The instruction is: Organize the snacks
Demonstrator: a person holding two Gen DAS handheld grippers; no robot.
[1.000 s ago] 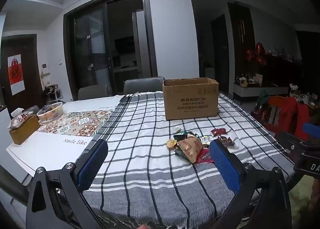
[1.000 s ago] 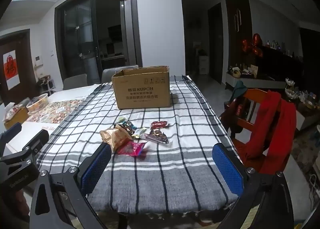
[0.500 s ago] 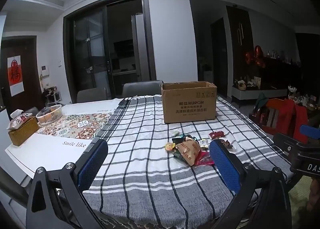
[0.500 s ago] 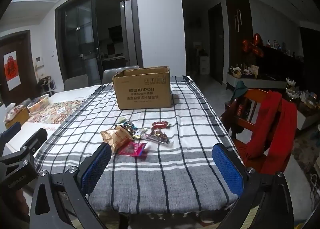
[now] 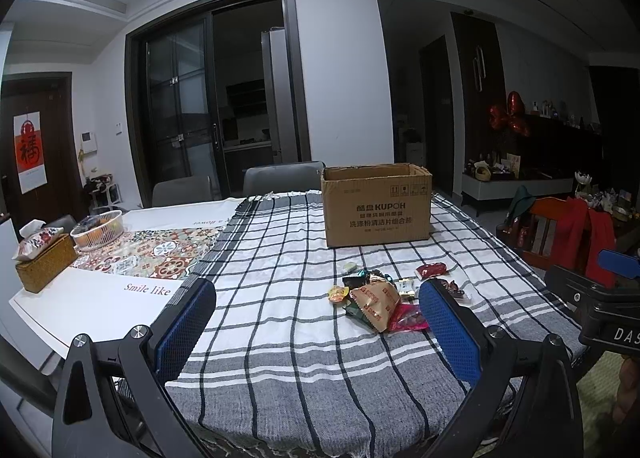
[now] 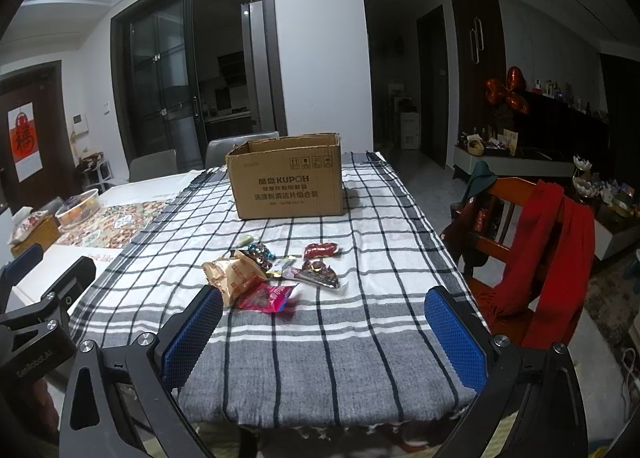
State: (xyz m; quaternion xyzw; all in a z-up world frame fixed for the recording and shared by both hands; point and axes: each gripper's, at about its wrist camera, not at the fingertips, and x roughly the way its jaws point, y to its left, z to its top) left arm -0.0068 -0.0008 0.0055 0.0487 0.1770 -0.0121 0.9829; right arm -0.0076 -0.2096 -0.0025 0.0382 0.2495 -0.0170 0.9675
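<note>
A pile of snack packets [image 5: 380, 298] lies on the checked tablecloth [image 5: 280, 318]; it also shows in the right wrist view [image 6: 264, 270]. It includes a tan bag [image 6: 232, 274], a pink packet [image 6: 266, 297] and a red packet [image 6: 320, 249]. An open cardboard box [image 5: 376, 204] stands behind the pile, also in the right wrist view [image 6: 286, 176]. My left gripper [image 5: 316, 334] is open and empty, near the table's front edge. My right gripper [image 6: 324, 338] is open and empty, in front of the pile.
A patterned mat [image 5: 152, 250], a white basket [image 5: 98, 224] and a tissue box [image 5: 42, 258] sit on the table's left part. A wooden chair with red cloth [image 6: 536, 242] stands to the right. Grey chairs [image 5: 280, 178] stand behind the table.
Both grippers have backed off and risen slightly, so the table and snacks look a little farther. Both stay open. The snacks have not moved.
</note>
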